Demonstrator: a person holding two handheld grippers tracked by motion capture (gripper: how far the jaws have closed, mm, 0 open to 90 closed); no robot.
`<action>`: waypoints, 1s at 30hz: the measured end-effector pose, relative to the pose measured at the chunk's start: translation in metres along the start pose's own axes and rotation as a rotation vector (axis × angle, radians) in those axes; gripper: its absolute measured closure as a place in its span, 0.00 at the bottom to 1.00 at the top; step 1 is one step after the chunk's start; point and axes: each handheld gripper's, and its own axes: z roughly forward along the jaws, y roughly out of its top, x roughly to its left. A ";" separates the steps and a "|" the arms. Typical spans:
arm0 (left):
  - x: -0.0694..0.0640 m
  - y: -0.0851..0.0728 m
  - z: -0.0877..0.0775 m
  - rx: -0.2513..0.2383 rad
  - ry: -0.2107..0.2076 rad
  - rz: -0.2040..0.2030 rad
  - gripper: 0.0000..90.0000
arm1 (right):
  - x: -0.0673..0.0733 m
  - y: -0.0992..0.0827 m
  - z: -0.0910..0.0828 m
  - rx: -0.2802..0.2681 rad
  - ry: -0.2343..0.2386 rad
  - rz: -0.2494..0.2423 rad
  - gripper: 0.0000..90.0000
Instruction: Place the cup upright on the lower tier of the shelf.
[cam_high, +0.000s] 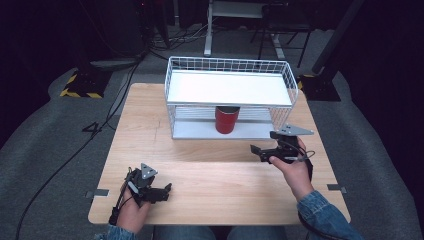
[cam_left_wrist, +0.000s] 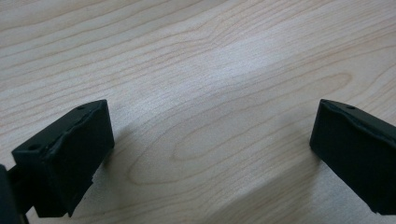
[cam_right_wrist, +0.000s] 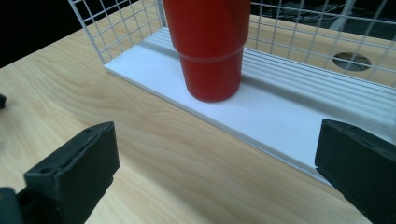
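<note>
A red cup (cam_high: 227, 120) (cam_right_wrist: 210, 46) stands upright on the lower white shelf (cam_right_wrist: 275, 121) of a white wire rack (cam_high: 229, 89) at the back of the wooden table (cam_high: 200, 170). My right gripper (cam_high: 264, 144) (cam_right_wrist: 217, 144) hovers in front of the rack, a little right of the cup. It is open, points at the cup and holds nothing. My left gripper (cam_high: 165, 190) (cam_left_wrist: 210, 126) rests low near the table's front left, open over bare wood.
The rack's upper white shelf (cam_high: 227, 86) hangs over the cup, and wire walls close the rack's sides and back. A round hole (cam_right_wrist: 351, 60) in the table shows behind the rack. Dark floor, cables and stands surround the table.
</note>
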 end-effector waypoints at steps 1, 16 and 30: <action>0.001 0.000 0.000 0.001 -0.001 0.003 0.00 | -0.001 -0.002 -0.005 -0.001 0.000 -0.002 0.00; 0.003 0.002 0.001 0.000 -0.006 0.007 0.00 | -0.011 -0.032 -0.070 0.034 0.022 0.002 0.08; 0.003 0.002 0.001 0.000 -0.006 0.007 0.00 | -0.014 -0.077 -0.092 0.127 -0.009 0.015 0.16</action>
